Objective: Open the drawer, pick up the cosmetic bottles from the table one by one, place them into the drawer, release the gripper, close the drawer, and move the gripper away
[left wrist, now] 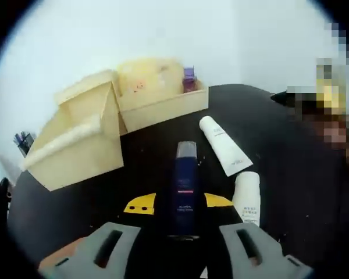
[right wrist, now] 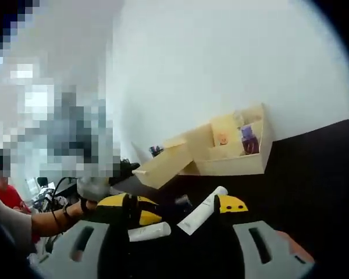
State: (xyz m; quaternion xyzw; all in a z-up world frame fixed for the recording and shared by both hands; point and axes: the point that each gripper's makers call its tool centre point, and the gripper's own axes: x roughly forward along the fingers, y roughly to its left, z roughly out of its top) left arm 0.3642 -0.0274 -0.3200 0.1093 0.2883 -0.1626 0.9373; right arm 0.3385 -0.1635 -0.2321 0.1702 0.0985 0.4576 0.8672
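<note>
My left gripper (left wrist: 183, 247) has its grey jaws spread wide, with a tall dark blue cosmetic bottle with a silver-grey cap (left wrist: 185, 189) between them; whether the jaws touch it I cannot tell. The bottle's long axis runs straight away from me, cap pointing toward the pale wooden drawer unit (left wrist: 81, 145) at the far side of the black tabletop (left wrist: 291, 174). The unit's drawer (left wrist: 67, 139) is pulled out. Right of the bottle lie two white cosmetic tubes on the tabletop: the farther one (left wrist: 224, 145) lies slantwise, the nearer one (left wrist: 247, 197) lies roughly parallel to the bottle. A small purple bottle (left wrist: 189, 79) stands in the open wooden tray (left wrist: 163, 107) behind the drawer unit.

My right gripper (right wrist: 174, 250) is open and holds nothing. Ahead of it a white tube (right wrist: 202, 210) lies slantwise.
</note>
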